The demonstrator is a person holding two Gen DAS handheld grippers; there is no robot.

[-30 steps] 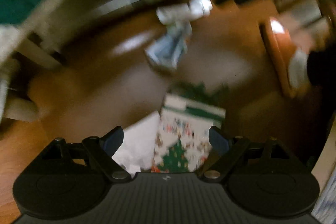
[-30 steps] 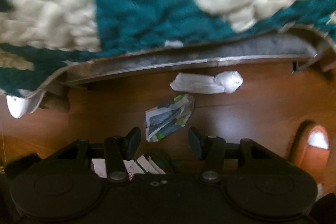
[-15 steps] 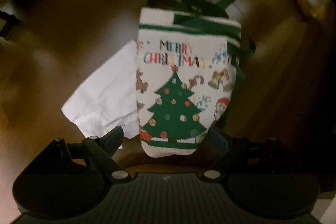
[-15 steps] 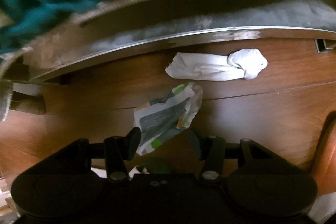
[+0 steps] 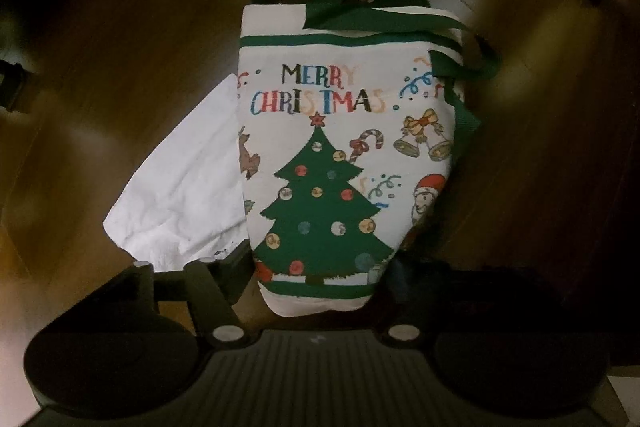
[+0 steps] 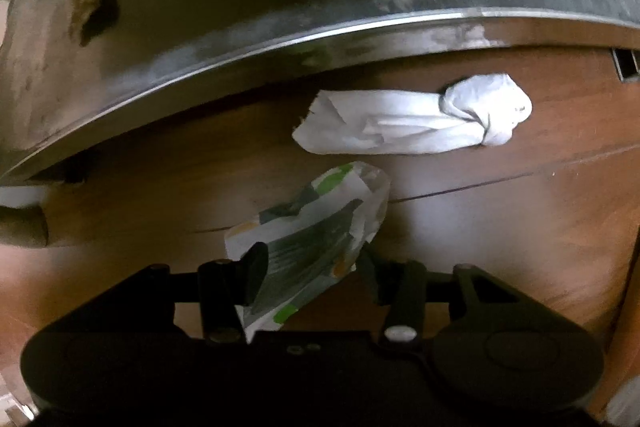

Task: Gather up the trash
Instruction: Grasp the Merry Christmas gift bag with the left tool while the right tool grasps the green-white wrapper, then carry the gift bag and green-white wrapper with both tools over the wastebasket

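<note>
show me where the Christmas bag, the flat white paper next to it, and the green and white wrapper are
Christmas bag (image 5: 320, 187), left wrist view, on the printed tree.
Flat white paper (image 5: 188, 195), left wrist view, on its creased middle.
Green and white wrapper (image 6: 316, 239), right wrist view, on its grey printed centre.

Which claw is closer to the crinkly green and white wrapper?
Right. The right claw sits open around the wrapper. The left claw is at the Christmas bag, with the wrapper beyond the bag.

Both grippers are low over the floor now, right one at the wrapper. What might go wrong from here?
1. The right gripper is open around the crinkled green-and-white plastic wrapper; thin film may slip out on closing.
2. The Christmas-print fabric bag lies flat, so dropping trash in may miss.
3. The white paper sheet is partly tucked under that bag.
</note>
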